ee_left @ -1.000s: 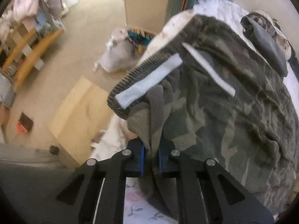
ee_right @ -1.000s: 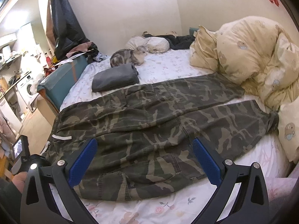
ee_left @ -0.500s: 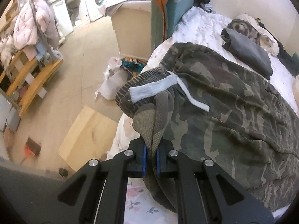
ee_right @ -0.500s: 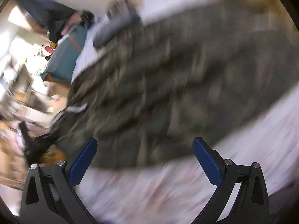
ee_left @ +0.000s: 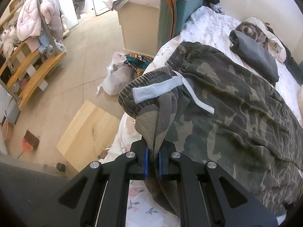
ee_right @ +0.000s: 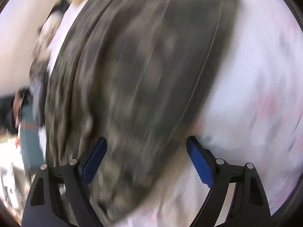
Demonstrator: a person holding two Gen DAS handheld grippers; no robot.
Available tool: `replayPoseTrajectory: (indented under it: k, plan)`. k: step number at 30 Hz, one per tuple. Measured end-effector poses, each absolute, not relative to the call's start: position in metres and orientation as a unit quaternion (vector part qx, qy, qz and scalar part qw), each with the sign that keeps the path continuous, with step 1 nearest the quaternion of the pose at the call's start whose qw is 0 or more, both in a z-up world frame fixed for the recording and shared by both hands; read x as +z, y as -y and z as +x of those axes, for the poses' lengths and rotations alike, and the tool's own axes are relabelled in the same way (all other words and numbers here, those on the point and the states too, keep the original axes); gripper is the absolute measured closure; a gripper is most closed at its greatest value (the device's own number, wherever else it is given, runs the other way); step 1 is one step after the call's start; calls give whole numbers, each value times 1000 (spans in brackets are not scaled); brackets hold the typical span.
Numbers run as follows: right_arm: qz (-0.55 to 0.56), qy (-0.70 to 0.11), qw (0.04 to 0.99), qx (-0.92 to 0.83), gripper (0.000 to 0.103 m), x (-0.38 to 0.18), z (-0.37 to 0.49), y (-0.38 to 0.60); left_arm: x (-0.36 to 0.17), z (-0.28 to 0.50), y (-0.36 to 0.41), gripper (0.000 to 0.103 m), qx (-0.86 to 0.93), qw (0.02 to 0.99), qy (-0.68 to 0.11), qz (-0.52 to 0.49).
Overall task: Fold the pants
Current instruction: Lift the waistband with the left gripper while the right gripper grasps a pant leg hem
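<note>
Camouflage pants [ee_left: 236, 117] lie spread on the bed, waistband toward the bed's left edge, with a white drawstring [ee_left: 157, 90] across it. My left gripper [ee_left: 152, 158] is shut on a bunched fold of the waistband and holds it lifted off the sheet. In the blurred right wrist view the pants [ee_right: 151, 66] fill the middle of the frame. My right gripper [ee_right: 146, 160] is open and empty, close above the cloth, near the pants' edge on the white floral sheet [ee_right: 255, 94].
A folded grey garment [ee_left: 255, 56] and a tabby cat [ee_left: 251, 32] lie at the bed's far end. Beside the bed are a plastic bag [ee_left: 117, 75], a wooden board [ee_left: 89, 130], a cabinet [ee_left: 138, 24] and a wooden rack [ee_left: 34, 64] with clothes.
My right gripper has swung fast down toward the pants and rotated; its view is motion-blurred. My left gripper has kept its hold on the waistband and pulled back slightly, showing more of the bed.
</note>
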State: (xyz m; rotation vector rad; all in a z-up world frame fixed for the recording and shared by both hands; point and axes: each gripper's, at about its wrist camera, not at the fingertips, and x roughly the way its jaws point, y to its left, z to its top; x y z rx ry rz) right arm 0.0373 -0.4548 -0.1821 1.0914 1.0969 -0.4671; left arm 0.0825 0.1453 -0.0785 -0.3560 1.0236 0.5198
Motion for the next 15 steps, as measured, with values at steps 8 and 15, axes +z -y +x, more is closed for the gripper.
replayPoseTrajectory:
  k: [8, 15]
  plan:
    - [484, -422, 693, -327, 19, -159, 46, 558, -83, 84, -147, 97, 248, 823, -486, -161]
    - [479, -408, 671, -392, 48, -161, 41, 627, -88, 88, -143, 97, 254, 822, -489, -142]
